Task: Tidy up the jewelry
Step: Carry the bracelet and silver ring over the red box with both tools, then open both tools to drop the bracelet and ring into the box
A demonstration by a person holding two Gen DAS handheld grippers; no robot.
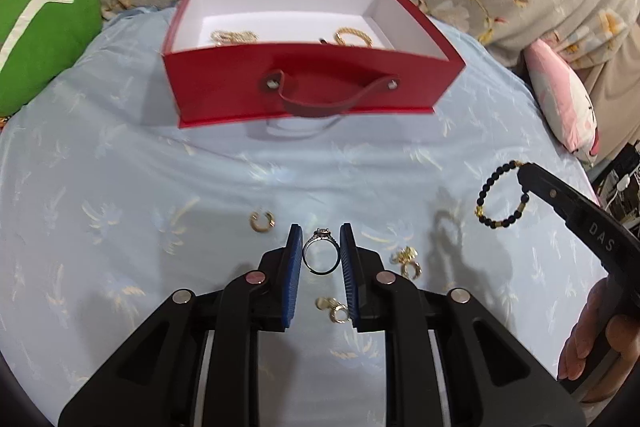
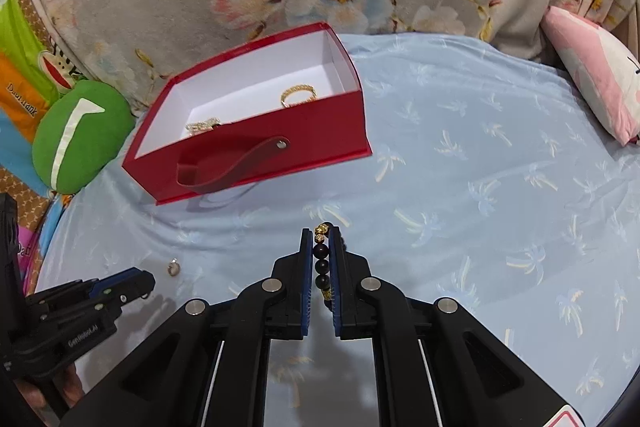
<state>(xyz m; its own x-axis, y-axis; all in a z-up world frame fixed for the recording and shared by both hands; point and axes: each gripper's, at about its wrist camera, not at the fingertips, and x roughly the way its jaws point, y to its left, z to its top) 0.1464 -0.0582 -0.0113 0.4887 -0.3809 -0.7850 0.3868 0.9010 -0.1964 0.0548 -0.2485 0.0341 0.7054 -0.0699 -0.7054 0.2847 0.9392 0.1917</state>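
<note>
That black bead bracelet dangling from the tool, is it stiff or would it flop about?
Probably floppy: the bead bracelet hangs as a loose loop from the right tool, pinched at one spot only. It likely swings when moved, since most of it hangs free. The round beads look smooth, so it might slip.

ring (image 1: 321, 254): shiny metal, I see
box (image 1: 312, 83): matt red card
sheet (image 1: 160, 167): smooth blue cloth
pads (image 1: 294, 279): ribbed blue rubber
</note>
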